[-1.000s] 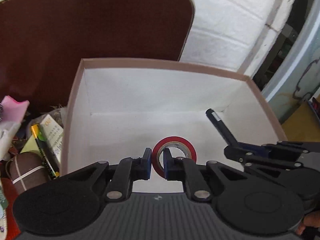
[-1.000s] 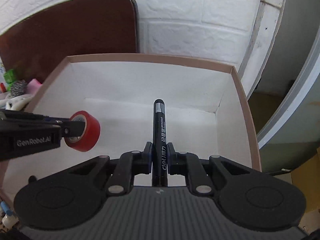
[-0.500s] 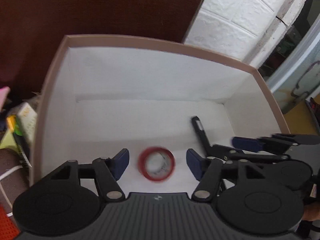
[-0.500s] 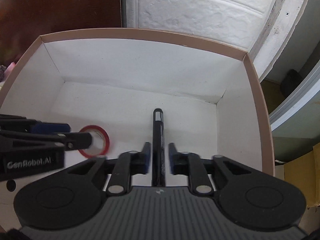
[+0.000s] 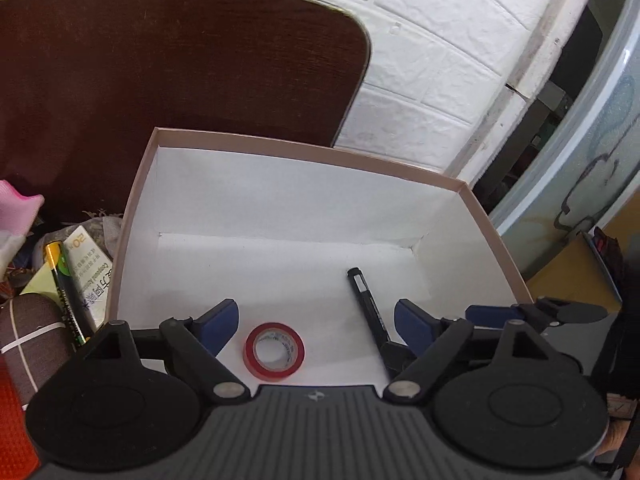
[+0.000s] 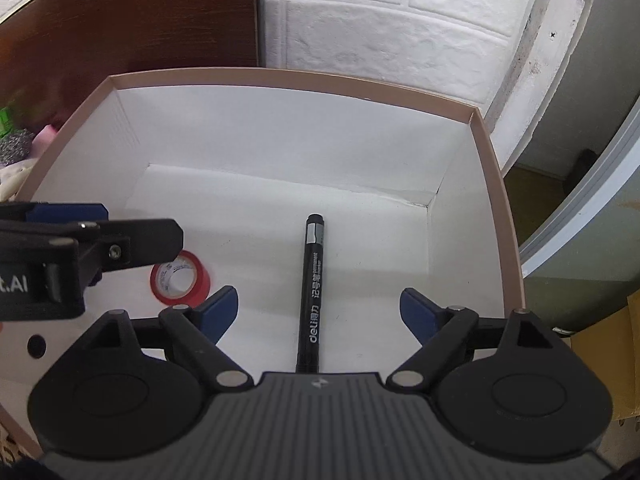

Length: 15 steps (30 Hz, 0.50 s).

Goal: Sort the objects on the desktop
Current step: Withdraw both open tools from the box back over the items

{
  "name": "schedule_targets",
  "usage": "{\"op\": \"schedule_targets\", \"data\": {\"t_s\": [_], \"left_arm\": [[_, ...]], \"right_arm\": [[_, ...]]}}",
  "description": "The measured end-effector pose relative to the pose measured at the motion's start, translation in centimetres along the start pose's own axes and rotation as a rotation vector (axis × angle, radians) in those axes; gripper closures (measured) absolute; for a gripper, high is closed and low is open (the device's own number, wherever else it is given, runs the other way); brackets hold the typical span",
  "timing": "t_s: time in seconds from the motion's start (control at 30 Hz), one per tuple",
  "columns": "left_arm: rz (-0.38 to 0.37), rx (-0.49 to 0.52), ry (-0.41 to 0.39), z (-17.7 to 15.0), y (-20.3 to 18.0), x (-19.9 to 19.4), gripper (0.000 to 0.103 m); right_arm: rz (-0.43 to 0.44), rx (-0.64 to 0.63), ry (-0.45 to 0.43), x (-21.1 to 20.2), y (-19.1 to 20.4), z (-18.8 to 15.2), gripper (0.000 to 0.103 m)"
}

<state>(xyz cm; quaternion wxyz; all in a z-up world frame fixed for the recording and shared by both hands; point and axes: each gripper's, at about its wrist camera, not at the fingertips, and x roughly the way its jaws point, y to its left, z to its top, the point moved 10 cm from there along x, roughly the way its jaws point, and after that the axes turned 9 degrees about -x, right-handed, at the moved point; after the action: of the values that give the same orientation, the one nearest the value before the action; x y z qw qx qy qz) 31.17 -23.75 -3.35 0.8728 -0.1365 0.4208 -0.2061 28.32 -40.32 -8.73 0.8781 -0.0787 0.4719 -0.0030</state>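
Observation:
A red tape roll (image 5: 274,351) lies flat on the white floor of the pink-rimmed box (image 5: 304,148). My left gripper (image 5: 316,322) hangs above it, its jaws still opening and touching nothing. A black marker (image 6: 313,295) lies on the box floor (image 6: 256,216) to the right of the tape roll (image 6: 180,279). My right gripper (image 6: 320,308) hovers over the marker with its jaws still opening, and the blue pads stand well clear of it. The marker (image 5: 368,304) also shows in the left wrist view, between the two grippers.
Left of the box lies a heap of clutter: a battery (image 5: 64,284), a small white carton (image 5: 90,276), a brown bundle (image 5: 28,336) and pink cloth (image 5: 16,212). A dark wooden board (image 5: 180,60) and a white brick wall (image 6: 400,20) stand behind the box.
Both grippers went from shut to wide open. The tape roll dropped from the left gripper and the marker from the right; both now rest on the box floor. The left gripper rose slightly.

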Motion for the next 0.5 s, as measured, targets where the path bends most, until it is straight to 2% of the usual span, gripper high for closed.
{"op": "schedule_targets", "data": {"t_s": [0.17, 0.23, 0.3, 0.5], "left_arm": [[0.031, 0.067, -0.043, -0.9, -0.8, -1.8, 0.014], [0.045, 0.104, -0.069, -1.2, -1.1, -2.7, 0.011], [0.057, 0.127, -0.105, -1.5, -1.3, -3.8, 0.009], [0.057, 0.120, -0.173, -2.7, -1.6, -6.7, 0.008]], "right_arm": [[0.001, -0.012, -0.028, -1.5, 0.4, -0.4, 0.007], [0.015, -0.006, -0.052, -2.4, 0.7, -0.5, 0.001], [0.017, -0.024, -0.070, -3.3, 1.2, -0.7, 0.002], [0.009, -0.054, -0.125, -6.1, 2.1, -1.5, 0.002]]}}
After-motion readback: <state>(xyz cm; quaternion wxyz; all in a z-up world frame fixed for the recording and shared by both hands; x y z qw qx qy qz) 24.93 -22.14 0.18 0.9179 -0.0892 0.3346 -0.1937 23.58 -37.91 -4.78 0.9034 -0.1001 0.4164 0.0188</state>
